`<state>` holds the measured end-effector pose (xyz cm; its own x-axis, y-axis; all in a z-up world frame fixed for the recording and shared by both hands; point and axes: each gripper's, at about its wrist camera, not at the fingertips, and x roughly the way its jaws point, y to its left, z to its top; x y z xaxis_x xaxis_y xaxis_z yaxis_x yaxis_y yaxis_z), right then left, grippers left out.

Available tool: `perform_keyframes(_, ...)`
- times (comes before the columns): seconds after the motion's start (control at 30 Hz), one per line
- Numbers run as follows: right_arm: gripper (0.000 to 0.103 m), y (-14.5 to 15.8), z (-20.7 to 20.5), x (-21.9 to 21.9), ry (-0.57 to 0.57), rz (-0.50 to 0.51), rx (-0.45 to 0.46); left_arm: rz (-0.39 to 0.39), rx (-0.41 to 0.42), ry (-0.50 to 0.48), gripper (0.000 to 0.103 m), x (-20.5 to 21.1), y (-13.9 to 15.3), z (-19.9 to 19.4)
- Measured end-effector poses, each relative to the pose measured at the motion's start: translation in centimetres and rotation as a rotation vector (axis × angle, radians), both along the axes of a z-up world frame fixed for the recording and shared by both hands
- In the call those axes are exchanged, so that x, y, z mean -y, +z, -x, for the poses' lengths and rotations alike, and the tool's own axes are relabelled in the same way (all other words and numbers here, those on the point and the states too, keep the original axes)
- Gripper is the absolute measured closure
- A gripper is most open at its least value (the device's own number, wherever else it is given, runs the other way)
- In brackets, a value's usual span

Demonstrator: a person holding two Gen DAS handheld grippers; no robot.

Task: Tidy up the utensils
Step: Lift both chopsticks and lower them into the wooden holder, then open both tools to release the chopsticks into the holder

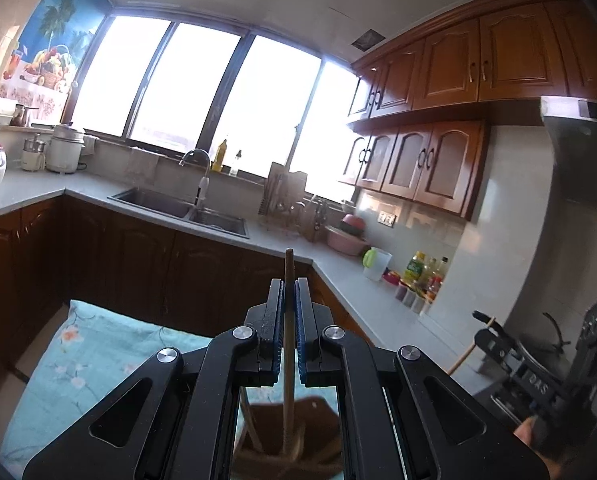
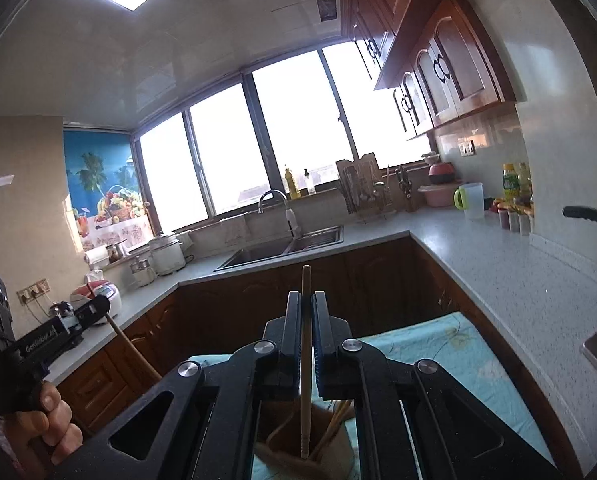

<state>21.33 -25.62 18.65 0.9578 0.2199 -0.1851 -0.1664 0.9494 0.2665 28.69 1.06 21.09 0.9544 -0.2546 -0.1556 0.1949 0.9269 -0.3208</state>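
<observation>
My left gripper (image 1: 289,284) is shut on a thin wooden chopstick (image 1: 288,264) that stands nearly upright. Its lower end hangs over a brown utensil holder (image 1: 318,412) on a teal floral cloth (image 1: 90,352). My right gripper (image 2: 307,296) is likewise shut on an upright chopstick (image 2: 306,280), whose grooved tip reaches into the tan holder (image 2: 338,446) among several other sticks. Each view shows the other gripper at its side, held in a hand: the right gripper (image 1: 484,318) and the left gripper (image 2: 102,305), each with a chopstick slanting down from it.
An L-shaped grey counter (image 2: 478,264) wraps around. It carries a double sink (image 1: 178,206) with a faucet, a dish rack (image 2: 362,192), a pink bowl (image 1: 344,240), a white jug with a green handle (image 2: 472,200), bottles and small jars (image 1: 418,276), and rice cookers (image 1: 64,148) at the left.
</observation>
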Motion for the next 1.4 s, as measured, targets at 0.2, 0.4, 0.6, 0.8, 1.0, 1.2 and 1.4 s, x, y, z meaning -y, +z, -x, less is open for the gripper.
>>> perform_keyframes(0.2, 0.098, -2.5, -1.1, -0.9, -0.009, 0.014, -0.013, 0.004, -0.056, 0.018, 0.099, 1.1, -3.5, -2.1)
perform_keyframes(0.4, 0.098, -5.3, -1.1, -1.3, -0.015, 0.002, -0.038, 0.001, -0.112, 0.012, 0.099, 1.8, -7.5, -2.0)
perform_keyframes(0.6, 0.098, -7.6, -1.4, -1.0, -0.023, -0.012, -0.099, -0.01, -0.167, 0.0, 0.098, 1.9, -9.7, -2.2)
perform_keyframes(0.8, 0.097, -8.9, -1.9, -0.7, -0.019, -0.011, -0.147, -0.027, -0.205, -0.015, 0.098, 2.1, -11.0, -2.4)
perform_keyframes(1.0, 0.097, -9.2, -2.0, -0.8, -0.016, -0.003, -0.158, -0.034, -0.222, -0.022, 0.098, 2.1, -11.5, -2.3)
perform_keyframes(1.2, 0.097, -9.1, -1.9, -0.8, -0.015, -0.006, -0.164, -0.043, -0.227, -0.021, 0.098, 2.2, -11.2, -2.1)
perform_keyframes(1.4, 0.097, -9.2, -2.0, -0.8, -0.014, -0.014, -0.169, -0.05, -0.231, -0.024, 0.098, 2.3, -11.1, -2.2)
